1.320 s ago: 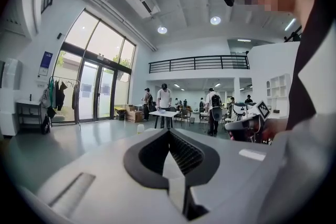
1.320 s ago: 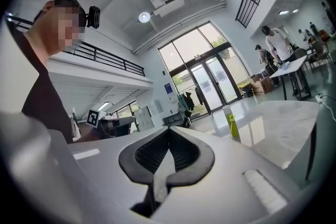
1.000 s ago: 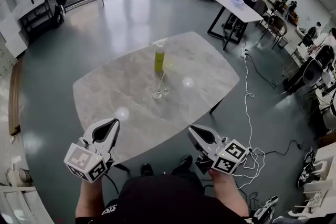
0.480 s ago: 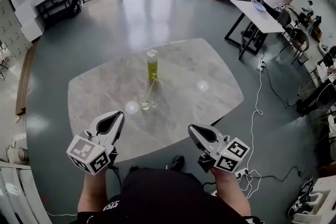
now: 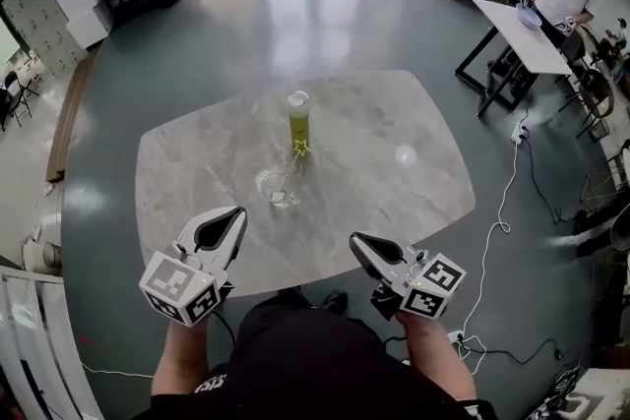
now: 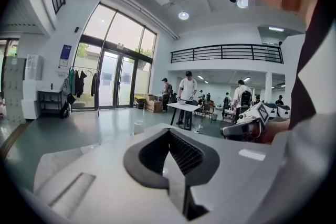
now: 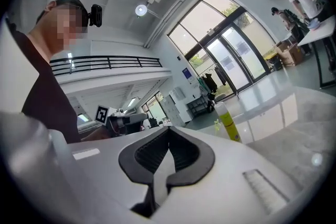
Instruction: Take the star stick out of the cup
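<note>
grey table (image 5: 394,211) on glossy floor (image 5: 295,5); cup (image 5: 277,189) holding star stick (image 5: 300,149) at centre, bottle (image 5: 298,116) just behind; second table (image 5: 532,23) far right; left gripper (image 5: 236,212), right gripper (image 5: 356,240): fingers together, empty.

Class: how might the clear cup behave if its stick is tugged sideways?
The cup looks small and clear, probably light: it may slide or tip. The star stick leans out of it, so sideways tugs likely lever it.
</note>
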A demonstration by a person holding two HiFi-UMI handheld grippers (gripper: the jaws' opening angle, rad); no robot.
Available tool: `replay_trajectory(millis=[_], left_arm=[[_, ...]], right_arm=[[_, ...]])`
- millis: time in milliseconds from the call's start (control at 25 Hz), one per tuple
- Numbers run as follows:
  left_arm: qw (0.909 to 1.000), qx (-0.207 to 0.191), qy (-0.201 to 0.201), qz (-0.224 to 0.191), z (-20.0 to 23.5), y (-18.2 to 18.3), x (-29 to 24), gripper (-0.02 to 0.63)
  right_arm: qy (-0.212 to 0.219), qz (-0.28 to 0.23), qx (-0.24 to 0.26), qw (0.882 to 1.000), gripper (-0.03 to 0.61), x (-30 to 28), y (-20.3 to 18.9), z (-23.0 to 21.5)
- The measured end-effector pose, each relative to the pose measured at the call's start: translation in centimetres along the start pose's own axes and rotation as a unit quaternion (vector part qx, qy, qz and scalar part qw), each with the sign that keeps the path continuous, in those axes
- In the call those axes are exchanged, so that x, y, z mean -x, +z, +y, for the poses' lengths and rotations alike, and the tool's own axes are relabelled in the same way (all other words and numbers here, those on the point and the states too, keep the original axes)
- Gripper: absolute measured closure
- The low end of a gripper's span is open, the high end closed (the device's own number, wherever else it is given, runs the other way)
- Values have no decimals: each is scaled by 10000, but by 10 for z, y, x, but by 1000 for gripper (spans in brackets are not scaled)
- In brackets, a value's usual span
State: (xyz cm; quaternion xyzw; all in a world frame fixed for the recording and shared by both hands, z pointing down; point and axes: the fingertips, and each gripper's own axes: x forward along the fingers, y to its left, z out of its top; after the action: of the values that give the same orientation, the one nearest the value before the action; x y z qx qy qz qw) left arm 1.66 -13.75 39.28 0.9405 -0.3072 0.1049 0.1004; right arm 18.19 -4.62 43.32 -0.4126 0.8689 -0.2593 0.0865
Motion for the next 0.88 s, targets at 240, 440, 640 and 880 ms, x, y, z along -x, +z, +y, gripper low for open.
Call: replay_trajectory(millis=[240,440,640,880], left_arm=[[9999,82,-19,-68,35,0,-9,611],[9995,143,-233,-161,55,-3,-20,611],[9990,249,-331,-195,68,-10,-34,611],[9987,292,-283,-295,78,-27,-55,611]], right_arm=[[436,-83,178,9989,565,-68,19,6],[411,198,419,9981,563,-114,19,4],[433,374,604,9965,549,-140,15,5],[433,475,608,9961,532,-151,2,-20]])
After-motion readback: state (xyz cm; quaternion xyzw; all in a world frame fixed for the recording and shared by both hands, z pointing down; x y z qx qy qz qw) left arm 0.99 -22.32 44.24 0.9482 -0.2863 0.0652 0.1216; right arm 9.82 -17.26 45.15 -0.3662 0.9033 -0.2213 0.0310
